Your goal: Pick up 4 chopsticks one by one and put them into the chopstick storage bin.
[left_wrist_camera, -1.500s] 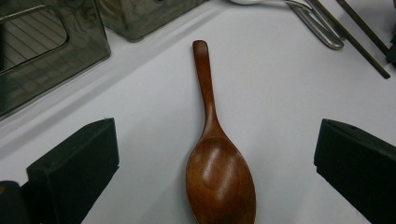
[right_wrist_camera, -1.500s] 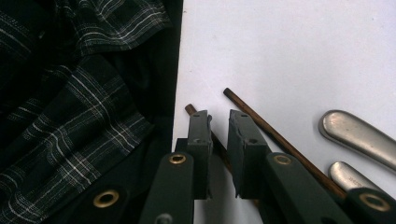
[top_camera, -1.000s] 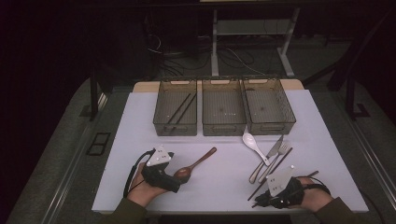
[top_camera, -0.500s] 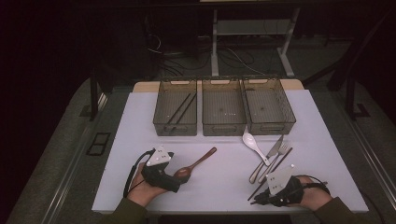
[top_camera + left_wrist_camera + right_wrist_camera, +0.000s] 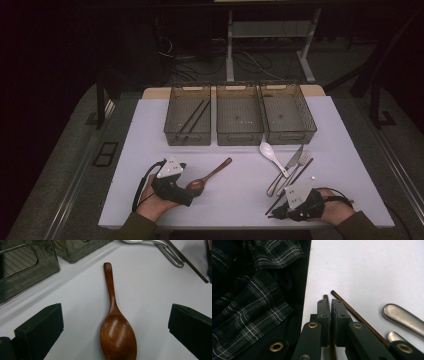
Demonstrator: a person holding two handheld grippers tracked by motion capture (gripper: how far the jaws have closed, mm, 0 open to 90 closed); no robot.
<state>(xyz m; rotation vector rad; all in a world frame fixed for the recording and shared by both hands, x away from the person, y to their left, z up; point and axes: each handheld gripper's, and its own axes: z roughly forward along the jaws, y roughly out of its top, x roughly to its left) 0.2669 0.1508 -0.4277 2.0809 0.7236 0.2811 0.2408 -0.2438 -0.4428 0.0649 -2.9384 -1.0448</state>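
1. High view: three mesh trays (image 5: 239,137) stand in a row at the far side of the white table (image 5: 350,170); the left tray already holds dark chopsticks (image 5: 194,116). Left gripper (image 5: 190,192) sits at the bowl of the wooden spoon (image 5: 210,176). Right gripper (image 5: 275,212) sits at the near end of a loose chopstick pair (image 5: 292,184), just beside the knife (image 5: 286,170), fork (image 5: 295,167) and white spoon (image 5: 270,152).
2. Left gripper view: jaws wide apart, the wooden spoon's bowl lying between them, untouched.
3. Right gripper view: jaws clamped on one chopstick (image 5: 325,297); the second chopstick (image 5: 357,316) lies free alongside.
4. Judgement: sorting cutlery into trays, pick-up step. Next move: lift the gripped chopstick clear of its neighbour and carry it to the left tray.
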